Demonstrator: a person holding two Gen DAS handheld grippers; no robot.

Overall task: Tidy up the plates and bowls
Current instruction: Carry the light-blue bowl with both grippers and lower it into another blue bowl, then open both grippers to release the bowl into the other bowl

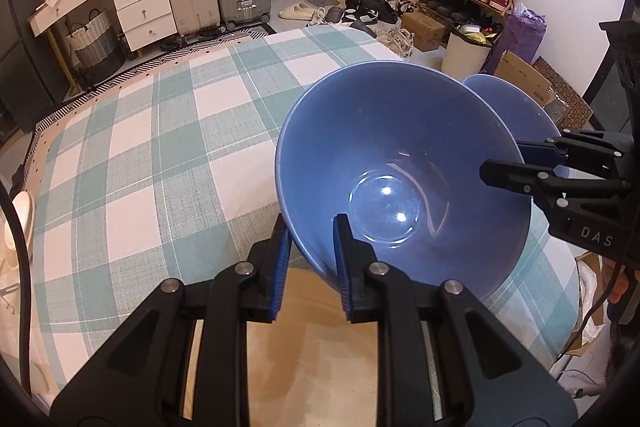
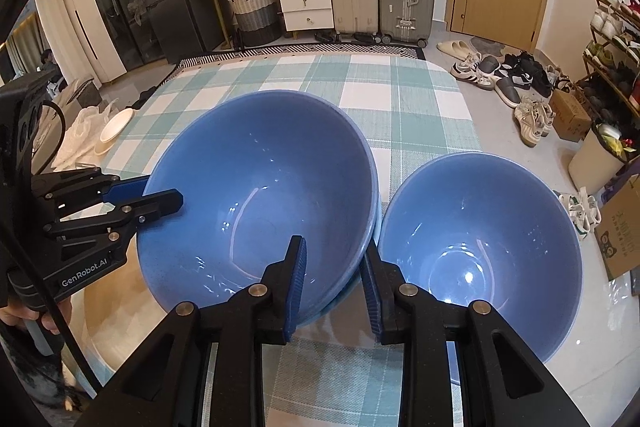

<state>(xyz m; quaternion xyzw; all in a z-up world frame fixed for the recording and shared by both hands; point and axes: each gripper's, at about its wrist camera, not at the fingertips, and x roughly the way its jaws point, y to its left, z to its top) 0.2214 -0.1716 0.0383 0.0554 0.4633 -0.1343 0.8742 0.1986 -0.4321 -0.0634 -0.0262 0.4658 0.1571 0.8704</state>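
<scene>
- Your left gripper [image 1: 310,259] has its jaws clamped on the near rim of the large blue bowl [image 1: 400,167], one pad inside, one outside.
- Your right gripper [image 2: 334,285] pinches that bowl's rim from the opposite side, jaws narrow.
- The bowl looks nested on another beneath it.
- A second blue bowl [image 2: 480,251] sits just beside, on the checked counter [image 1: 160,147].

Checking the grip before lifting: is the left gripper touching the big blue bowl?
Touching. Left wrist view shows the left gripper pads clamping the big blue bowl rim.
</scene>
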